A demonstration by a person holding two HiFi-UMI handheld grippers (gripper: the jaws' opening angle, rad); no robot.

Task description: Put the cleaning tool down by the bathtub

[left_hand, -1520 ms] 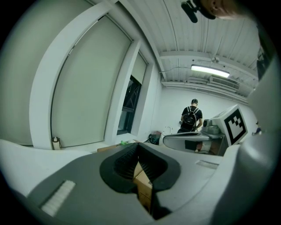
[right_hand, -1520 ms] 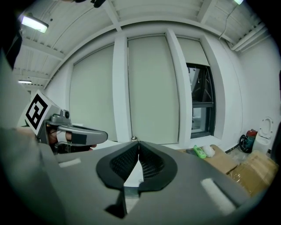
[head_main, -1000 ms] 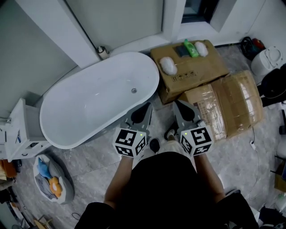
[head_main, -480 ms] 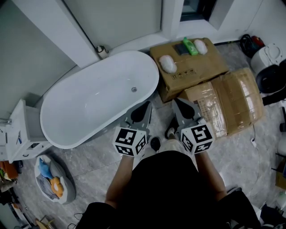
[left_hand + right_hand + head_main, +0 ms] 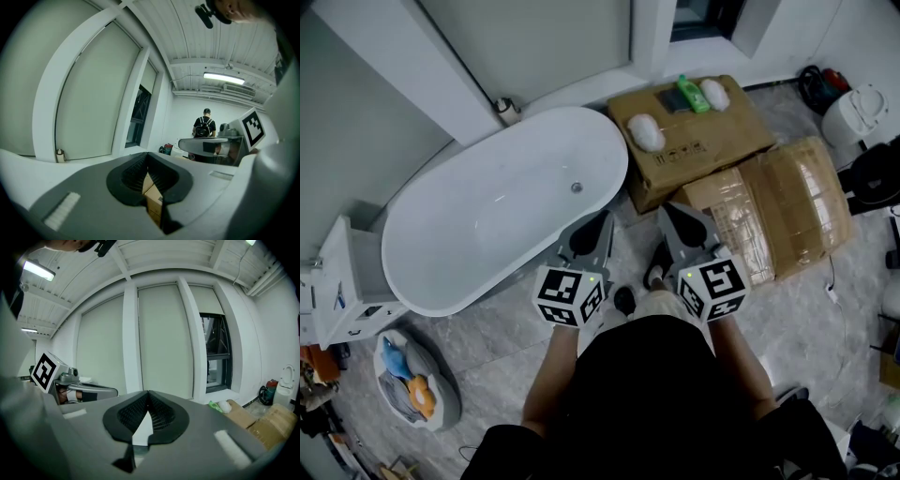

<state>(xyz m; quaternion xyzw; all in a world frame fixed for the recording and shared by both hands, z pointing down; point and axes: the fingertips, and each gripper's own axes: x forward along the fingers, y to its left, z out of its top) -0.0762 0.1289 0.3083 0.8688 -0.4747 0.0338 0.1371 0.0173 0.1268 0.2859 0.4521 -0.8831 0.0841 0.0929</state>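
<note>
Above the floor by the tub (image 5: 487, 220), holds left gripper (image 5: 602, 220) and right gripper (image 5: 669, 212) with jaws pressed together, tips meeting, nothing between them. Points both forward toward the box (image 5: 712, 141). Leaves white cleaning tool (image 5: 645, 132) lying on the box, just beside the tub's end.

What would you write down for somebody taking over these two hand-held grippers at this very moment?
Left gripper: jaws shut, nothing in them, held over the floor at the bathtub's near side.
Right gripper: jaws shut, nothing in them, beside the left one, toward the cardboard box.
Things: a green bottle and white pads lie on that box, next to the tub.
Done: unclear; I cannot tell whether one of these is the tool, already put down.
Left: if not, fetch the tool and lay it by the tub.
</note>
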